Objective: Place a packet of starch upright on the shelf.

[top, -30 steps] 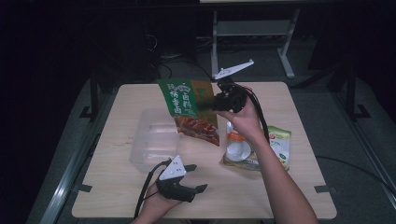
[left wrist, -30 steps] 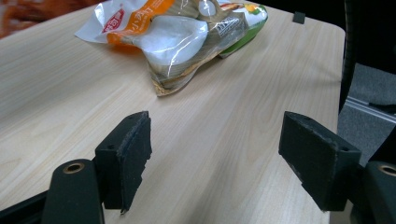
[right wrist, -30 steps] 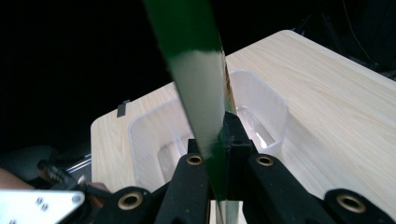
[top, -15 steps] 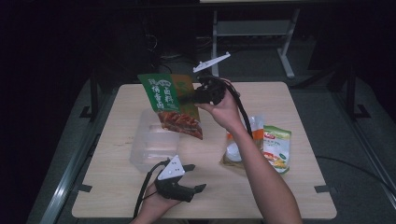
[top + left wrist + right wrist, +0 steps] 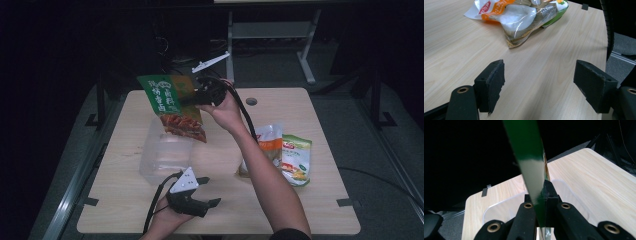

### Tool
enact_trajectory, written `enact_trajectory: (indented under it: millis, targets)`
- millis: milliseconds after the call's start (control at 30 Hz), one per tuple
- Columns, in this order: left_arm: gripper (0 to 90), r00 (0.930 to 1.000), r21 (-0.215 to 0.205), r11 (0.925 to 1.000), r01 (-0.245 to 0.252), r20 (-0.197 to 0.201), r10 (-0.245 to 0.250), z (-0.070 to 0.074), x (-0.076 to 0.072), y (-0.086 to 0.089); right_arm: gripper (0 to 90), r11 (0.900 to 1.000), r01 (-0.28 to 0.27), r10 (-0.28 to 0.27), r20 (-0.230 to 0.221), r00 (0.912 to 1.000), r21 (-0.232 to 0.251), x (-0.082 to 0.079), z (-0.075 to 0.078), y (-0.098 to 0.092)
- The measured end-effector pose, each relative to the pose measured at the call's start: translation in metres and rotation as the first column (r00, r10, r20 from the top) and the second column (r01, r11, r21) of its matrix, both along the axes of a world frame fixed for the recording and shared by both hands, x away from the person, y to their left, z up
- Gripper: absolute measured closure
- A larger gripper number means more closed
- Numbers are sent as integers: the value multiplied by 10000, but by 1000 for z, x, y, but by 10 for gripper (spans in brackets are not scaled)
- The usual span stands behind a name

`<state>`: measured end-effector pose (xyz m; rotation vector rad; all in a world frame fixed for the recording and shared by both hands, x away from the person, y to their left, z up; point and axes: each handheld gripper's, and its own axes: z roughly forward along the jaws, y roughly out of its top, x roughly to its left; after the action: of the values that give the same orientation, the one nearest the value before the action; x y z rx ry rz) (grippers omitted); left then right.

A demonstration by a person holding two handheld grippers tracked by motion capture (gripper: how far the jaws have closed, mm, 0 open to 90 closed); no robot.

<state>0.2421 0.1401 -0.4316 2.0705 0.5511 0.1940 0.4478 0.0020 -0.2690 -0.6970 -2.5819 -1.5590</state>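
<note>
My right gripper [image 5: 192,97] is raised over the far middle of the table, shut on the edge of a green snack bag [image 5: 171,105] that hangs above a clear plastic bin [image 5: 165,157]. In the right gripper view the bag's green edge [image 5: 531,165] is pinched between the jaws, with the bin [image 5: 499,211] below. My left gripper [image 5: 207,204] rests near the table's front edge, open and holding nothing; its pads [image 5: 491,85] stand wide apart over bare wood.
Two more snack bags lie at the right of the table: an orange and white one [image 5: 265,147] and a green one [image 5: 296,159]. The orange and white bag [image 5: 521,17] lies ahead of the left jaws. A round hole [image 5: 251,101] sits near the far edge.
My right gripper has carried the green bag leftward, from the table's middle right to above the clear bin. The left gripper has stayed in place.
</note>
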Motion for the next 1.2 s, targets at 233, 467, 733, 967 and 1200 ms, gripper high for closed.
enact_trajectory:
  millis: [233,467,733,967,1200]
  targets:
    - [246,10000,18,10000,-55,20,55,0,1,2,898,9999,-144,144,58,9999,22,11,-5,18]
    - [246,9999,-63,9999,-133,10,133,0,1,3,898,9998,-175,176,-89,9998,50,23,-18,32]
    - [246,9999,-104,9998,-162,47,163,1,1,4,898,9999,-99,101,-176,9998,119,30,-31,42]
    - [246,9998,-168,9997,-203,62,204,2,1,4,898,9999,-50,52,-200,9998,141,34,-40,45]
    - [246,9998,-108,9998,-182,63,183,2,1,4,898,9997,32,-24,-307,9995,247,37,-49,45]
